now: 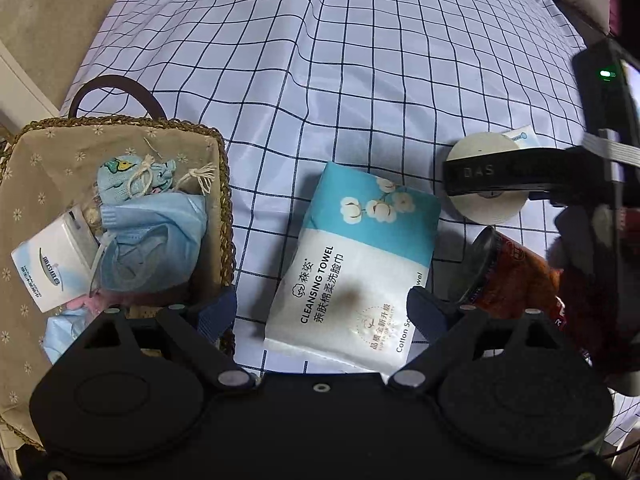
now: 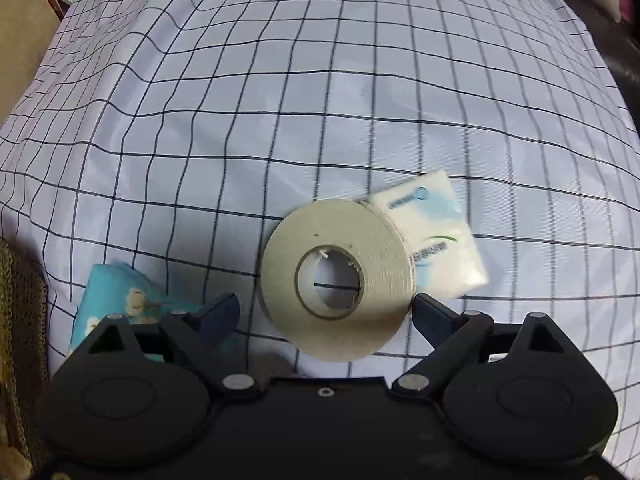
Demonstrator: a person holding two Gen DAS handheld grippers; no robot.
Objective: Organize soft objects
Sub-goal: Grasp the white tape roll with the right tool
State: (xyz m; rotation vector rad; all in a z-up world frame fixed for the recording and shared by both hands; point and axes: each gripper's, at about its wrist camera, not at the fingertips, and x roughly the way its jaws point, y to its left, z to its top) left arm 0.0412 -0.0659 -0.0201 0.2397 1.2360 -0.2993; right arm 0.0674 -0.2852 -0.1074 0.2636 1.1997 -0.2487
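Note:
A woven basket (image 1: 224,184) with a floral liner sits at the left; it holds a blue face mask (image 1: 156,240), a small drawstring pouch (image 1: 132,178) and a tissue pack (image 1: 52,268). My left gripper (image 1: 322,314) is open above the near end of a blue-and-white cleansing towel pack (image 1: 352,264). My right gripper (image 2: 326,316) is open around the near part of a white tape roll (image 2: 332,276), which leans on a small tissue pack (image 2: 436,232). In the left wrist view the right gripper (image 1: 520,178) covers the roll (image 1: 480,148).
Everything lies on a white cloth with a dark grid (image 2: 280,100). A red-brown object with a dark round lid (image 1: 516,276) lies right of the towel pack. The towel pack corner (image 2: 120,292) and the basket's edge (image 2: 20,320) show at the left of the right wrist view.

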